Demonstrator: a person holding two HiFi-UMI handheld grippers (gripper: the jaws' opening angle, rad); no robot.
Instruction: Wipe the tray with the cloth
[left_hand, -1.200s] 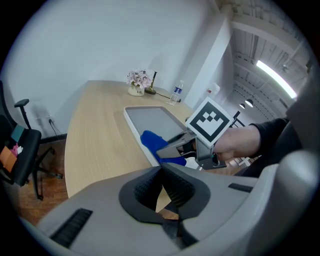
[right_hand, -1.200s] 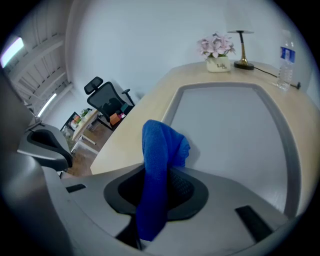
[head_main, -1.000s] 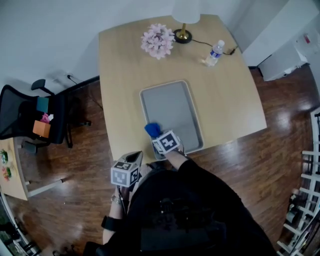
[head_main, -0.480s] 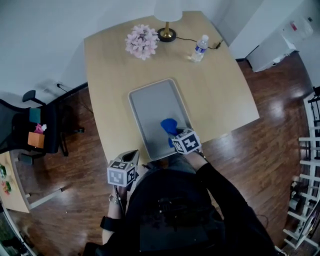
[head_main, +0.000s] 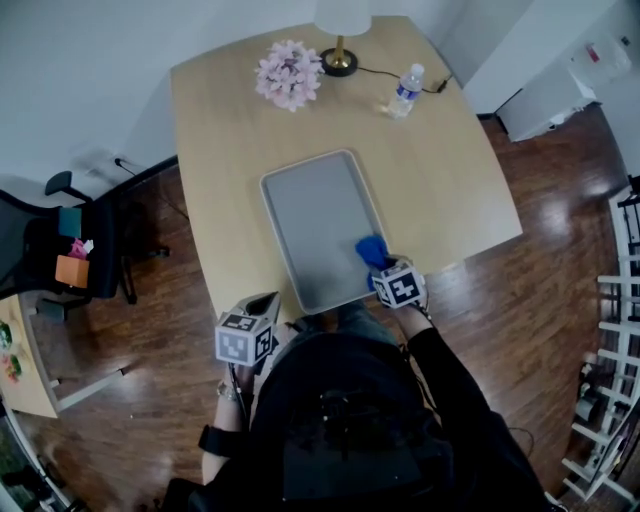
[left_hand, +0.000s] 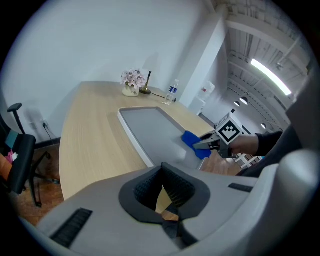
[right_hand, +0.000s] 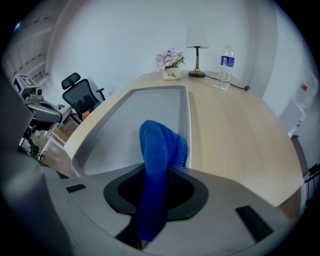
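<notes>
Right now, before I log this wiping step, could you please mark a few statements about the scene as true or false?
1. The right tongs are shut on the blue cloth. True.
2. The blue cloth sits at the far left corner of the tray. False: it is at the tray's near right corner, close to the person.
3. The left tongs grip a second cloth. False: they are shut on nothing, off the tray.
4. A water bottle stands on the table beyond the tray. True.
5. The flowers lie on the tray. False: they stand on the table beside the lamp.
</notes>
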